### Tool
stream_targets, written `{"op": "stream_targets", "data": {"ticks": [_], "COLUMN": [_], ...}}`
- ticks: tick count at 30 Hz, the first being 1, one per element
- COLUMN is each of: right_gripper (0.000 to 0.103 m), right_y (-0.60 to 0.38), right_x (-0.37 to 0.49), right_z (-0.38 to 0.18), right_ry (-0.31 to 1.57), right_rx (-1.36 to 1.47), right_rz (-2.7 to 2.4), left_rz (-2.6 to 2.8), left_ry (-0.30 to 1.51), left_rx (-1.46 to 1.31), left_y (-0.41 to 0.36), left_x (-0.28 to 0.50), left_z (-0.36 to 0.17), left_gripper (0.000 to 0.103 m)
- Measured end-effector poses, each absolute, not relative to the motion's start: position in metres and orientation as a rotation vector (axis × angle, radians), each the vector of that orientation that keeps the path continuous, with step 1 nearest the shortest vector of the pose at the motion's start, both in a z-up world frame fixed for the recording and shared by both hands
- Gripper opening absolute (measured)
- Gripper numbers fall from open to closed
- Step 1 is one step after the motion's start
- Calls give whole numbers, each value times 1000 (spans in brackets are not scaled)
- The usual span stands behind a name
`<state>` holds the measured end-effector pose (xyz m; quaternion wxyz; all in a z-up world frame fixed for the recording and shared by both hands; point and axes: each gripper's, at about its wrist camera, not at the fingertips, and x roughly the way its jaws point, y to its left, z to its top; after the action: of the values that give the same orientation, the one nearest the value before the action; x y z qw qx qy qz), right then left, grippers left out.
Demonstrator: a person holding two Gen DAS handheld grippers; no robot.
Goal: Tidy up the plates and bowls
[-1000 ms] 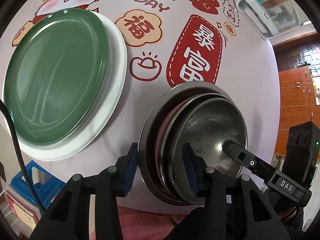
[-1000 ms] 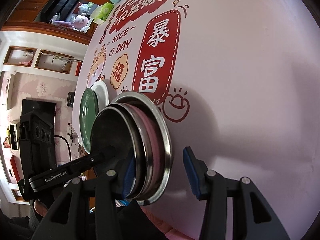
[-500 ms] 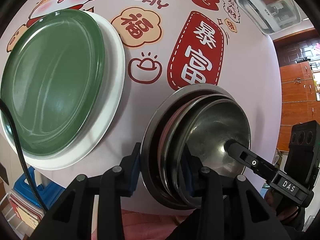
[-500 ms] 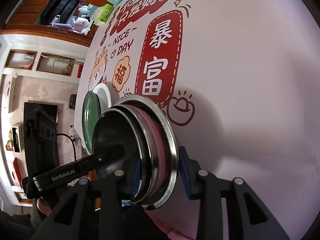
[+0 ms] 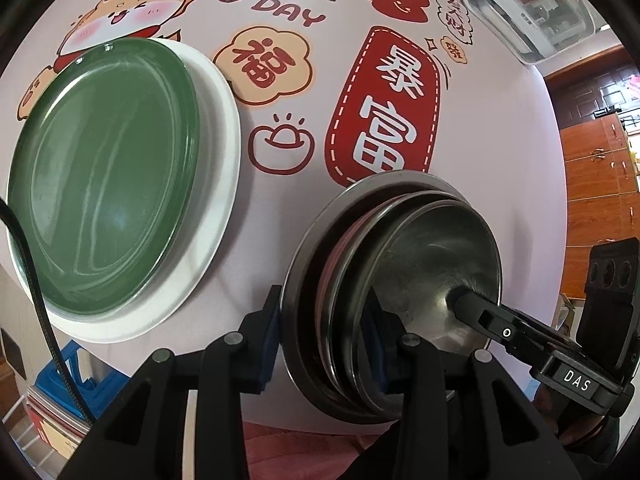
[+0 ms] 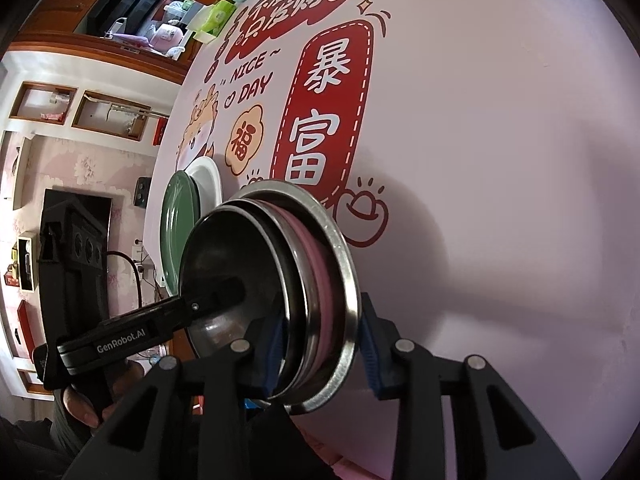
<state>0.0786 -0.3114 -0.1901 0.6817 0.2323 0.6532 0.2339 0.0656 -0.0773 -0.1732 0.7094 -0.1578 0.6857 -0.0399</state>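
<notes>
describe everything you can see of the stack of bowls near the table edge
The stack of bowls is several shiny metal bowls nested together, with one pink bowl sandwiched between them. The widest steel rim is outermost, the smallest bowl on top, empty inside. It sits near the edge of the printed tablecloth, to the right of the plates. The left gripper and right gripper each clamp the rims from opposite sides, one blue pad inside, one outside.

Tablecloth: "NICE DAY", seemingly "福".
</notes>
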Motion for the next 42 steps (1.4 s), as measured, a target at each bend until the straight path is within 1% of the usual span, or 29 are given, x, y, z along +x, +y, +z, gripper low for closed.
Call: {"op": "stream_targets", "data": {"ticks": [13, 21, 30, 42], "right_gripper": [32, 32, 31, 31], "right_y": [-331, -325, -301, -249], "right_x": [76, 79, 84, 93], "right_z": [-176, -163, -149, -139], "right_ry": [1416, 1378, 1349, 1339], "right_rx": [539, 533, 545, 562], "right_rz": [526, 551, 567, 578], "left_rz": [-96, -88, -79, -69], "left_ry": [1481, 1454, 1426, 1414], "left_rx": [-317, -310, -288, -264], "left_y": [-101, -96, -73, -19], "left_x": [59, 58, 62, 68], "left_z": [-154, -138, -118, -102], "left_gripper": [36, 36, 36, 36]}}
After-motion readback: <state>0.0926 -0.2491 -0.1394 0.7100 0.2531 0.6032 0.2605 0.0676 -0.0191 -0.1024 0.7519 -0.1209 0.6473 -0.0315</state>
